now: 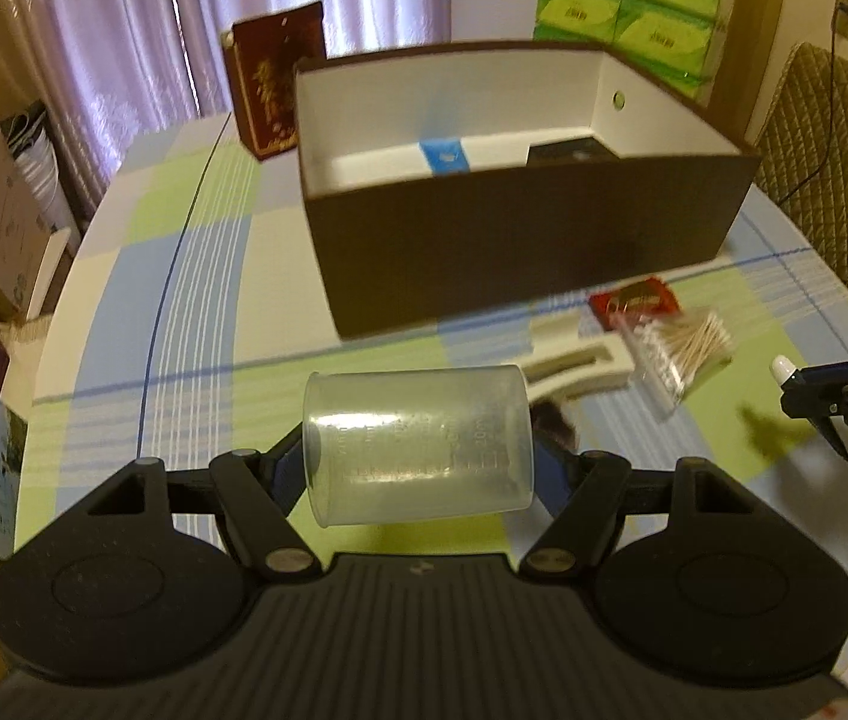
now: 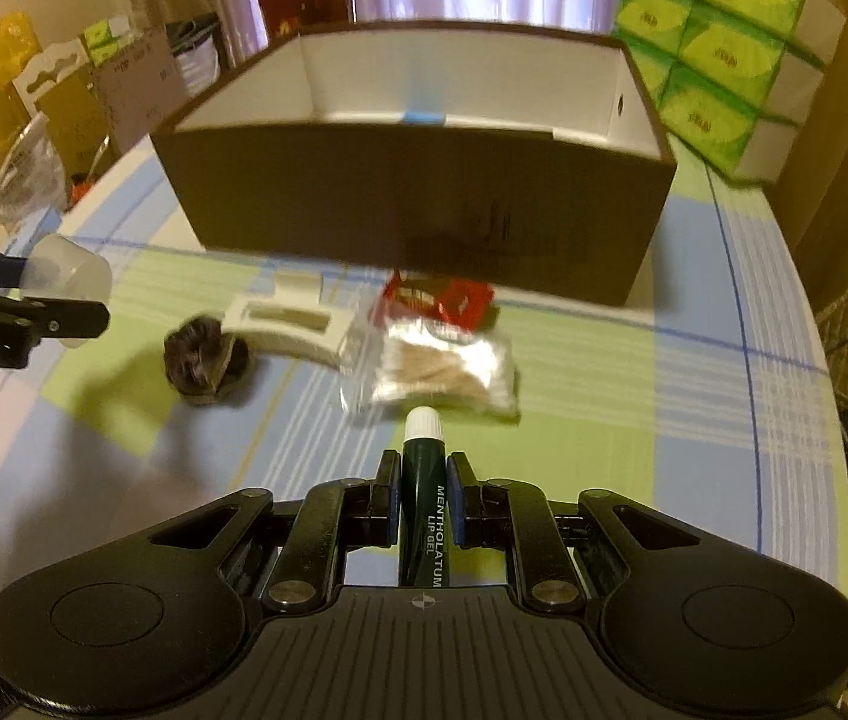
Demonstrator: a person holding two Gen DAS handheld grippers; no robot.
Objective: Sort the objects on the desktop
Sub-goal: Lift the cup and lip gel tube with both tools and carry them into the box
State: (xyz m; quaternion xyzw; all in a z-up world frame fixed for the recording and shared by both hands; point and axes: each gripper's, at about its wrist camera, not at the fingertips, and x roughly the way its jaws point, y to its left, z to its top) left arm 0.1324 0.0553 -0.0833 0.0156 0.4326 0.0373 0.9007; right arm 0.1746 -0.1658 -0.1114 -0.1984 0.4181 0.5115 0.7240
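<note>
Left wrist view: left gripper (image 1: 418,468) is clamping a clear measuring cup (image 1: 418,447) sideways between its fingers, cup spanning the whole gap, held above the checked tablecloth (image 1: 184,276). The brown storage box (image 1: 520,240) is sitting ahead of the fingertips.

Right wrist view: right gripper (image 2: 422,477) is pinching a green lip gel tube (image 2: 424,492), nearly closed, white cap (image 2: 423,423) projecting past the fingertips. A cotton swab bag (image 2: 442,375) is lying just beyond the cap.
</note>
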